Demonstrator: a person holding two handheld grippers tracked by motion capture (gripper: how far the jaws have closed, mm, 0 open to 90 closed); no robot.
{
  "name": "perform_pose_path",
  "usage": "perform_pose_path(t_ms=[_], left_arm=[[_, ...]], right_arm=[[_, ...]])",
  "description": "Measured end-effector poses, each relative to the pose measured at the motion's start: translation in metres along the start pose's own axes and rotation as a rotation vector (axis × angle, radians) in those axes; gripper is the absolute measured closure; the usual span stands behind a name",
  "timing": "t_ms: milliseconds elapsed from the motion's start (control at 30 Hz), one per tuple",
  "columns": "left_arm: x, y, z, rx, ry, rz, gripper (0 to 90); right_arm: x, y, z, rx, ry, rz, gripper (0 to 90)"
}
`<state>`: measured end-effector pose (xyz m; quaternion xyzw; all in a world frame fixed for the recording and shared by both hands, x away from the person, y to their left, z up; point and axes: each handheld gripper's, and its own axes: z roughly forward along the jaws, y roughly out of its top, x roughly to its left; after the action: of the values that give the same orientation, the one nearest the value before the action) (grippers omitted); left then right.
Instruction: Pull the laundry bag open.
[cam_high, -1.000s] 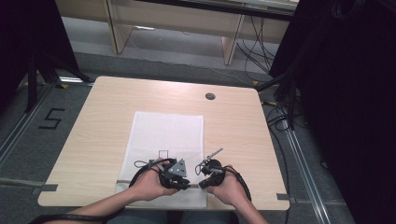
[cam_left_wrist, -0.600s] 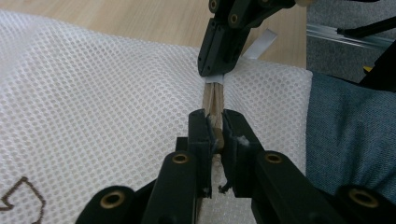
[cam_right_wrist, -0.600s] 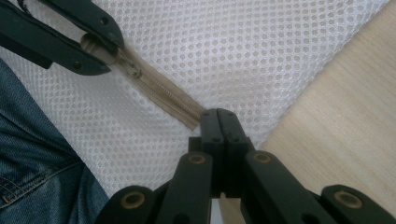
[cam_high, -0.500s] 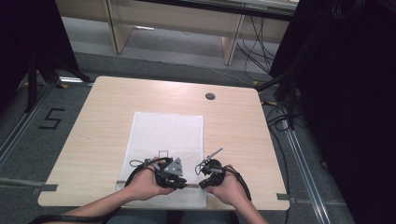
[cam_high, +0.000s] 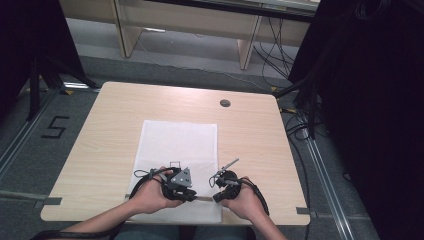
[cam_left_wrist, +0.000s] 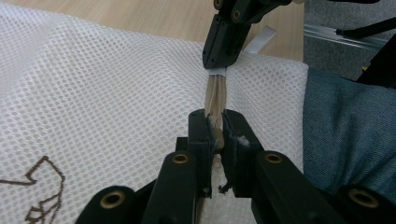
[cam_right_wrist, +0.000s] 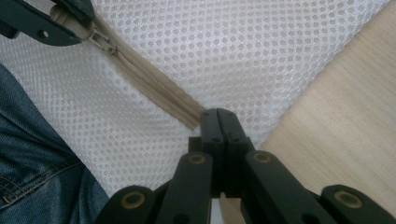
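Mesh bag (cam_high: 180, 145): brown stitched mark (cam_left_wrist: 39, 191), unreadable.

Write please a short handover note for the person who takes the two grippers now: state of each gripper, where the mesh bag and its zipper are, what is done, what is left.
Left gripper: shut on the beige zipper, at the slider end.
Right gripper: shut on the zipper's other end, at the bag's corner.
White mesh bag: lies flat on the wooden table, near edge toward the person; the zipper runs along that edge, stretched between the two grippers.
Done: both ends are gripped; the stretch between the grippers looks closed.
Left: probably draw the slider along while the right gripper anchors the end. Which way it should go I cannot tell.
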<state>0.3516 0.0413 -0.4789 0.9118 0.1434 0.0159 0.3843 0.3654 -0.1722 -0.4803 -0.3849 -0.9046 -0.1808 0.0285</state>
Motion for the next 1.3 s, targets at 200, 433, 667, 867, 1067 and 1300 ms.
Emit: perform_pose_path(t_ms=[200, 433, 667, 867, 1067, 1300], left_arm=[[0.0, 0.0, -0.003, 0.001, 0.003, 0.002, 81.9], [0.002, -0.003, -0.008, 0.0, 0.001, -0.006, 81.9], [0.002, -0.004, -0.01, 0.0, -0.004, -0.013, 81.9], [0.005, -0.008, -0.015, -0.011, -0.007, -0.021, 81.9], [0.004, -0.008, -0.015, -0.005, -0.007, -0.017, 81.9], [0.004, -0.012, -0.018, -0.013, -0.004, -0.024, 81.9]], right_arm=[[0.001, 0.0, 0.0, 0.001, -0.006, 0.003, 90.0], [0.003, 0.0, 0.0, 0.005, -0.003, 0.015, 90.0], [0.001, 0.0, 0.0, -0.001, -0.01, -0.005, 90.0], [0.003, 0.0, 0.0, 0.004, -0.003, 0.01, 90.0], [0.002, 0.0, 0.0, 0.0, -0.01, -0.003, 90.0], [0.002, 0.0, 0.0, -0.001, -0.009, -0.001, 90.0]])
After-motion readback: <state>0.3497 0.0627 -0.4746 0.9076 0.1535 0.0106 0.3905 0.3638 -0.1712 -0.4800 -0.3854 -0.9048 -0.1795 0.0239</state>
